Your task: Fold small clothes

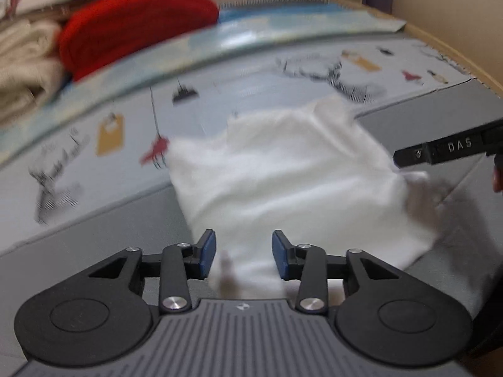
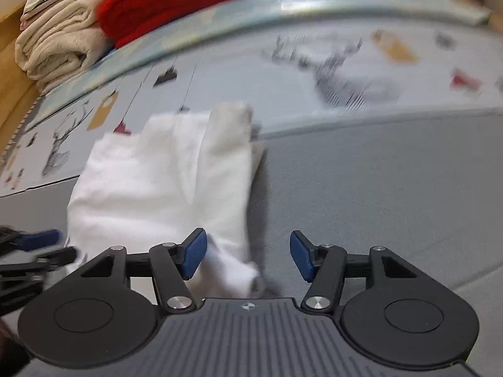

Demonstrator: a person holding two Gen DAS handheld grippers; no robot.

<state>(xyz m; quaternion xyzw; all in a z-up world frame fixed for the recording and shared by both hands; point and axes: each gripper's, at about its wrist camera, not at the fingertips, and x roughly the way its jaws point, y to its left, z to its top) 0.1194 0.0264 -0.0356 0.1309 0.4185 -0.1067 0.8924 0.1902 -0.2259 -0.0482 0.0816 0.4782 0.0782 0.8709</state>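
On grey mat (image 2: 377,188): white garment (image 1: 283,172) runs 12 o'clock from left claw (image 1: 244,253), nearer. Right claw (image 2: 248,259) straddles corner. Both claws wide, empty.

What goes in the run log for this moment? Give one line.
step: fold | item: white garment flat on grey mat | left claw: open over near edge | right claw: open at corner | blur: motion
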